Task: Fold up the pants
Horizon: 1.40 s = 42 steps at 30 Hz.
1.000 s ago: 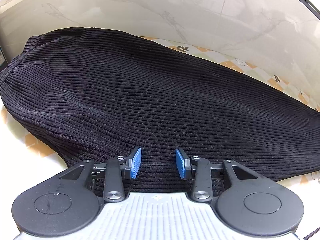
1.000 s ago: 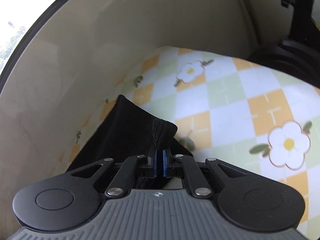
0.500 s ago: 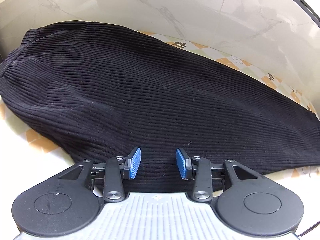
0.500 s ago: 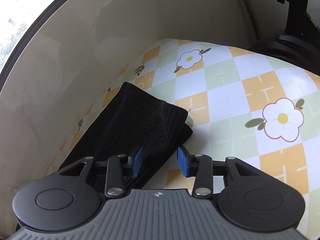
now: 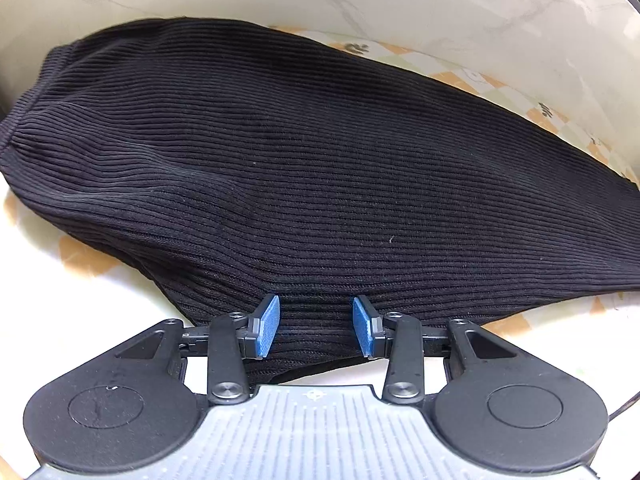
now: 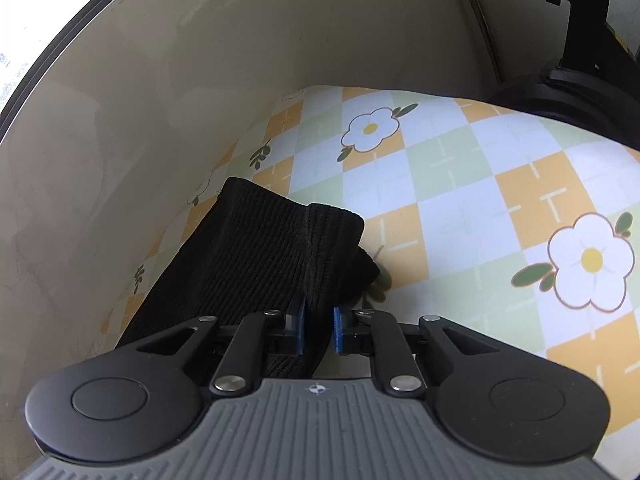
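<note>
Fingers of the right gripper are being closed narrowly around the pants cuff on the checkered tablecloth, while the left gripper is being held wide over the waist end. Only one layer is probably being caught, so the fold could be dragged crooked.

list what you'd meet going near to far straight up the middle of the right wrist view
right gripper → black pants leg end, a fold of it between the blue pads → checkered floral tablecloth → beige wall

Right hand-held gripper newly pinching pants hem.
</note>
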Each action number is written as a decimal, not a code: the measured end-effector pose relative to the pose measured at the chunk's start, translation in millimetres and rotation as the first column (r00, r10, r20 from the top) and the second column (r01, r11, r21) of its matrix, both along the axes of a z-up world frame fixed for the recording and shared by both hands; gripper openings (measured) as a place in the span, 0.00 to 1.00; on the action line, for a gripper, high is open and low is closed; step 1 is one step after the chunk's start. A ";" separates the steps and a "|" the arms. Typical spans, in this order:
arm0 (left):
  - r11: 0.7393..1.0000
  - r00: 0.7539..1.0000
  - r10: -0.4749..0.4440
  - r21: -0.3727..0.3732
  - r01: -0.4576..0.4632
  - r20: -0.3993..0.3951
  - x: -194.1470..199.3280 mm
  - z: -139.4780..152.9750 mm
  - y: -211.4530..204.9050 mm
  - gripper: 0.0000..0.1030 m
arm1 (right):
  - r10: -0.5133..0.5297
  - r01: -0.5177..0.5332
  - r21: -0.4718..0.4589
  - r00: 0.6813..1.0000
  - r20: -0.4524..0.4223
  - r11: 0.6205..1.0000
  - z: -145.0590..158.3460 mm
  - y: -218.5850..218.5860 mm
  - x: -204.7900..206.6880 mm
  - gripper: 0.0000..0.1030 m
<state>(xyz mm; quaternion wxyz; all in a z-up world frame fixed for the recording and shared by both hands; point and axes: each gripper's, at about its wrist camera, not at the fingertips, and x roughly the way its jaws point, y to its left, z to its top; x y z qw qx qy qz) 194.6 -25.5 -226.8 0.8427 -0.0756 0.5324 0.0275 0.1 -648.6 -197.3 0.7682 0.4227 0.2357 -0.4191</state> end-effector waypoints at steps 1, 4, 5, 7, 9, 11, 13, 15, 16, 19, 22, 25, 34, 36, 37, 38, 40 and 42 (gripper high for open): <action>1.000 1.000 -0.008 -0.011 0.008 -0.007 2.3 -0.2 -3.7 0.41 | -0.006 0.006 -0.003 1.000 -0.003 1.000 -0.3 -7.6 0.0 0.13; 0.997 0.998 -0.052 -0.050 0.051 -0.019 11.1 -2.2 -19.9 0.49 | -0.026 0.025 -0.028 0.999 -0.022 0.999 2.2 -31.2 0.6 0.13; 0.995 0.997 -0.075 -0.064 0.074 -0.019 14.1 -2.4 -28.3 0.53 | -0.036 0.035 -0.040 0.999 -0.029 0.999 4.0 -39.5 1.3 0.13; 0.988 0.992 -0.129 -0.087 0.127 -0.013 19.6 -3.3 -45.1 0.59 | -0.053 0.050 -0.059 0.998 -0.037 0.997 5.6 -55.0 3.3 0.13; 0.981 0.986 -0.167 -0.101 0.166 -0.004 26.5 -5.2 -57.7 0.64 | -0.054 0.050 -0.083 0.997 -0.051 0.995 7.2 -66.4 7.0 0.13; 0.977 0.983 -0.183 -0.115 0.181 -0.003 32.9 -5.6 -65.8 0.71 | -0.037 0.031 -0.085 0.997 -0.072 0.996 9.4 -72.3 11.9 0.16; 0.977 0.987 -0.160 -0.144 0.157 -0.015 38.3 -5.8 -63.0 0.72 | -0.027 0.019 -0.077 0.995 -0.097 0.997 15.1 -70.6 15.5 0.23; 0.968 0.991 -0.131 -0.216 0.125 -0.014 41.2 -1.1 -50.0 0.71 | 0.002 -0.011 -0.099 0.995 -0.095 0.995 24.4 -59.1 15.9 0.34; 0.961 0.993 -0.115 -0.253 0.109 -0.009 43.8 1.7 -38.1 0.70 | 0.019 -0.029 -0.108 0.995 -0.095 0.994 29.0 -52.7 15.9 0.39; 0.947 0.998 -0.045 -0.318 0.053 0.031 47.1 18.1 -0.3 0.68 | 0.082 -0.091 -0.123 0.994 -0.076 0.988 43.0 -24.4 16.5 0.43; 0.929 0.996 0.044 -0.369 -0.011 0.083 40.3 34.6 54.3 0.68 | 0.161 -0.169 -0.133 0.985 -0.067 0.977 52.7 18.3 21.5 0.43; 0.916 0.984 0.138 -0.393 -0.085 0.110 28.2 47.2 114.0 0.68 | 0.256 -0.263 -0.133 0.964 -0.071 0.956 53.3 73.9 32.1 0.43; 0.883 0.945 0.317 -0.387 -0.264 0.079 8.4 30.8 272.9 0.67 | 0.606 -0.627 -0.094 0.774 -0.183 0.773 24.7 261.3 83.6 0.43; 0.876 0.941 0.330 -0.396 -0.275 0.076 5.1 27.7 292.6 0.67 | 0.678 -0.705 -0.097 0.705 -0.209 0.703 21.9 300.1 95.1 0.43; 0.872 0.940 0.334 -0.403 -0.278 0.072 2.6 25.5 300.0 0.67 | 0.707 -0.735 -0.098 0.673 -0.218 0.670 20.7 315.3 99.9 0.43; 0.867 0.939 0.336 -0.412 -0.281 0.066 0.8 23.3 306.3 0.67 | 0.734 -0.765 -0.098 0.640 -0.227 0.636 19.3 330.8 105.2 0.43; 0.860 0.940 0.336 -0.425 -0.282 0.056 -11.6 24.9 313.0 0.67 | 0.768 -0.799 -0.093 0.598 -0.228 0.594 16.0 350.1 113.8 0.42; 0.858 0.942 0.331 -0.433 -0.276 0.055 -10.4 17.6 324.0 0.67 | 0.782 -0.815 -0.087 0.575 -0.239 0.573 11.8 364.7 122.7 0.42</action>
